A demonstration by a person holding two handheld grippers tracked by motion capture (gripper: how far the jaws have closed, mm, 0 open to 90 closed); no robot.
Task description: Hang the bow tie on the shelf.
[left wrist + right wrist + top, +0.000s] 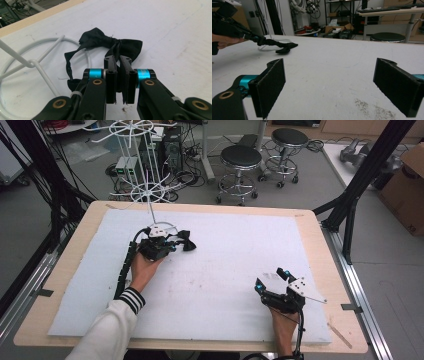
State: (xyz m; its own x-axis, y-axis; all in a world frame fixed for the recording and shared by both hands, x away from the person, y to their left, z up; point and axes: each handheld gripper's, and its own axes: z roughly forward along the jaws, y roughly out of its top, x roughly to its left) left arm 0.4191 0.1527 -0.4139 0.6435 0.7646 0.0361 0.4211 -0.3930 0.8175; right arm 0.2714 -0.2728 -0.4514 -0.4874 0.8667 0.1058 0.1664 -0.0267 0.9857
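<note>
Near the tabletop's far left corner, the left gripper [119,65] is clenched on a black fabric bow tie [105,42], beside the white wire stand's [32,63] ring base. Toward the near right corner, the right gripper [329,87] is released over bare white foam.

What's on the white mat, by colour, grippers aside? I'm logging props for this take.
Black: 1, the bow tie, pinched in the left gripper
White: 1, the wire rack, its ring base on the mat
Total: 2
</note>
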